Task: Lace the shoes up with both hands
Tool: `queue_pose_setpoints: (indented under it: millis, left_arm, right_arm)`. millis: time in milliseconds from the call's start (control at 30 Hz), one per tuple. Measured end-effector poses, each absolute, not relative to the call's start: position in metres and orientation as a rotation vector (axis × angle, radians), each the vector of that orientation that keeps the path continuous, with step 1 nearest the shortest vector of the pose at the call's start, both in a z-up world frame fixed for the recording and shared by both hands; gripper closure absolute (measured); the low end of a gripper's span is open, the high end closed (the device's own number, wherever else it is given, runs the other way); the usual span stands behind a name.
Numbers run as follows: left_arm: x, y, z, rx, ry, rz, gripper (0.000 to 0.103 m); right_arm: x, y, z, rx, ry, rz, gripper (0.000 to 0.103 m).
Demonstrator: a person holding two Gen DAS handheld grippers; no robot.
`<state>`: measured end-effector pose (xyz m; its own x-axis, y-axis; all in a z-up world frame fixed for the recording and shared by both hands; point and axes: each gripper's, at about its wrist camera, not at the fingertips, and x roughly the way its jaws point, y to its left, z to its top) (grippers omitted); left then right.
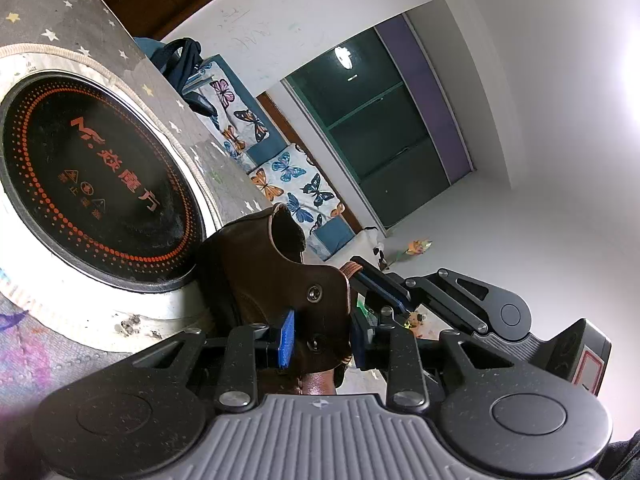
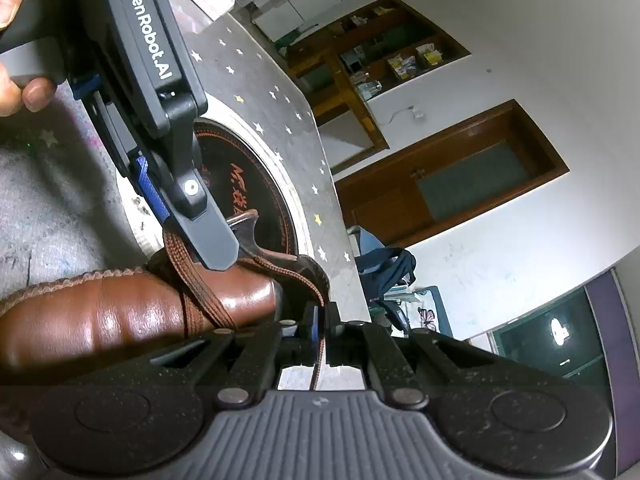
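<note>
The right tongs (image 2: 322, 330) pinch a brown lace (image 2: 318, 364) beside the glossy brown shoe (image 2: 132, 316) — the left tongs (image 2: 192, 232) press down on the shoe's laced top, over the star-patterned desk (image 2: 280, 92).

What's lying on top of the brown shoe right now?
Brown lace crosses the shoe top, running under the left gripper, which covers where it goes next.

"GenRobot.AI" in white on the black body of the left gripper (image 2: 192, 204), seen from right wrist cam. Round black cooktop (image 1: 96, 184) has orange print: "Mr." + Chinese chars, approx 焱魔方, w/ small warning symbols and tiny txt below, too small to read. Red-bordered label on right gripper (image 1: 356, 276) body, txt illegible.
</note>
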<state>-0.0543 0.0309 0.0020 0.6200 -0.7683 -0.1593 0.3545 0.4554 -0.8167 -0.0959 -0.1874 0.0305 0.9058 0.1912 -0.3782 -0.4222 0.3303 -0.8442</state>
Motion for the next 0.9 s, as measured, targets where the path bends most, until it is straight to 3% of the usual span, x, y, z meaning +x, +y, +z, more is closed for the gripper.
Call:
queue_pose_setpoints:
  millis: [900]
  left_arm:
    - [-0.056, 0.038, 0.009, -0.867, 0.534, -0.750, 0.071]
  right_arm:
    - [-0.112, -0.185, 0.034, -1.186, 0.252, 0.479, 0.099]
